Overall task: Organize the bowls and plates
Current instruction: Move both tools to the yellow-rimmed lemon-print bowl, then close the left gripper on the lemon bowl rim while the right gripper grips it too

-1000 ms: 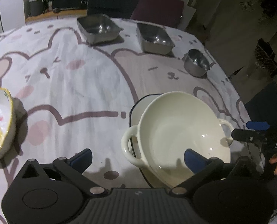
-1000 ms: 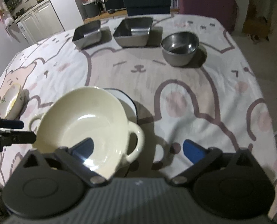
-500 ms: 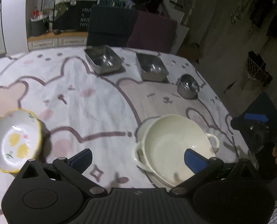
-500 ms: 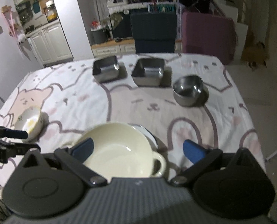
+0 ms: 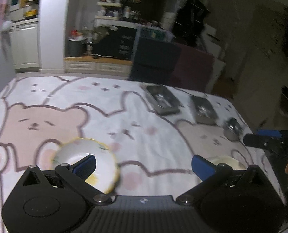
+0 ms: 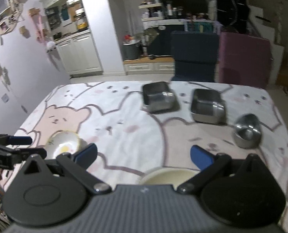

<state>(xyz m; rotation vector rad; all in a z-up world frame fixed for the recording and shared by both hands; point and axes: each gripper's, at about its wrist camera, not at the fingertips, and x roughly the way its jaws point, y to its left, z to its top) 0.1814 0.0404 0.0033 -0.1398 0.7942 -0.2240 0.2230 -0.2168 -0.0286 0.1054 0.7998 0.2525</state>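
A kitchen with white cabinets point(image 6: 80, 54) and cluttered shelves point(image 6: 163, 9) is lying beyond the table, which is wearing a bear-print cloth point(image 6: 124, 120). Two chairs, navy point(image 6: 194, 54) and maroon point(image 6: 245, 58), are standing at its far edge. Two square steel trays point(image 6: 159, 100) and a round steel bowl point(image 6: 247, 133) are sitting in a row, with the cream two-handled bowl point(image 6: 167, 176) nearest. The lemon-patterned bowl point(image 5: 85, 163) is sitting under the left gripper point(image 5: 144, 166), whose fingers are spread and empty; the right gripper point(image 6: 143, 155) is likewise gaping, holding nothing.
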